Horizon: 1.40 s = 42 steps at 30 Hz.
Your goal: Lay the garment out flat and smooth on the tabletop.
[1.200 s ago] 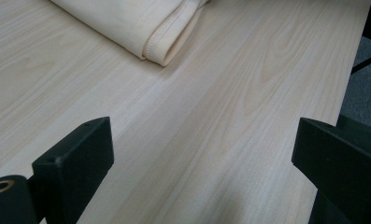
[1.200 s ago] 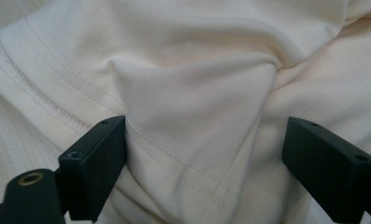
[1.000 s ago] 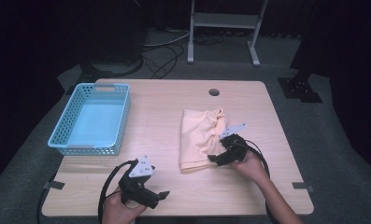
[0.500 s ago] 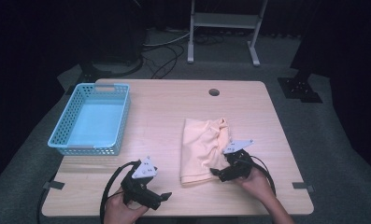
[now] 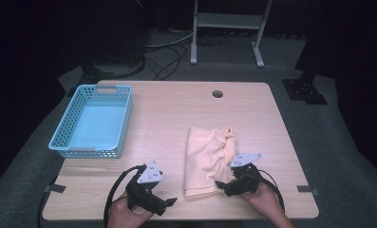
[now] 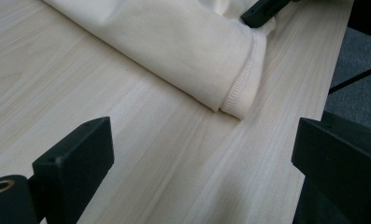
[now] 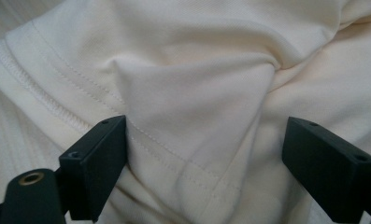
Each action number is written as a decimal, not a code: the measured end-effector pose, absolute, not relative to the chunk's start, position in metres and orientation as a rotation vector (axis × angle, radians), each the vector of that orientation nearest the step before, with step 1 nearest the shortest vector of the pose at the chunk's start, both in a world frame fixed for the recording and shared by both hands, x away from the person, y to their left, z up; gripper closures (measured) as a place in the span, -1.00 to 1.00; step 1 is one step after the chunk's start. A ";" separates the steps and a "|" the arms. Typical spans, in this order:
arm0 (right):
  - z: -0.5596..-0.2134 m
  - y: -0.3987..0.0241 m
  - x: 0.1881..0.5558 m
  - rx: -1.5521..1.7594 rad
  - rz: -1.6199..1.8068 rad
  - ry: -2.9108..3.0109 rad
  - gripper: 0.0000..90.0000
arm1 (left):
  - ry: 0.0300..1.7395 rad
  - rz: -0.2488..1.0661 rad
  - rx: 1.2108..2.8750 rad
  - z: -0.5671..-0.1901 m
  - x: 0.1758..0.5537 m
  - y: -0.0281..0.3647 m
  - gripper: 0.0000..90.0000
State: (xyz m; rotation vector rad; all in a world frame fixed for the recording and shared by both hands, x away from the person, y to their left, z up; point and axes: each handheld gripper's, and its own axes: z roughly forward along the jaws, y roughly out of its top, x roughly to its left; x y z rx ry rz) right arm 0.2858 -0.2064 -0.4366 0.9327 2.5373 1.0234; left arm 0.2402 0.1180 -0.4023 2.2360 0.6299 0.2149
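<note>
A pale cream garment (image 5: 209, 156) lies folded on the wooden table (image 5: 176, 109), right of centre. My right gripper (image 5: 220, 185) is at its near right corner, pointing left into the cloth. In the right gripper view the garment (image 7: 192, 79) has a raised wrinkle and a stitched hem between the jaws, and the right gripper (image 7: 206, 128) is open wide. My left gripper (image 5: 170, 203) rests low near the table's front edge, left of the garment and aimed at it. In the left gripper view the left gripper (image 6: 202, 140) is open over bare wood, short of the garment's hemmed corner (image 6: 232, 93).
A light blue plastic basket (image 5: 94, 121) stands at the table's left side with nothing inside. A round cable hole (image 5: 217, 93) sits near the far edge. Beyond the table stand a grey metal frame (image 5: 226, 28) and floor cables.
My right gripper has drawn back from the garment's far right part toward its near corner, and the cloth has settled flatter. The left gripper has hardly moved.
</note>
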 end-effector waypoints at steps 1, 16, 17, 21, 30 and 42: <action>-0.437 -0.207 0.284 0.930 1.025 2.539 -0.69 | 0.625 0.213 2.240 -0.403 0.240 0.116 -0.88; -0.437 -0.209 0.255 0.911 1.042 2.554 -0.69 | 0.567 0.202 2.255 -0.400 0.247 0.092 -0.88; -0.435 -0.210 0.255 0.915 1.045 2.568 -0.70 | 0.557 0.200 2.258 -0.399 0.248 0.088 -0.88; -0.430 -0.216 0.258 0.903 1.105 2.583 -0.71 | 0.524 0.199 2.285 -0.397 0.258 0.073 -0.88; -0.410 -0.240 0.272 0.824 1.229 2.587 -0.74 | 0.468 0.160 2.306 -0.390 0.285 0.042 -0.88; -0.414 -0.270 0.290 0.720 1.195 2.673 -0.74 | 0.375 0.110 2.334 -0.383 0.315 0.006 -0.83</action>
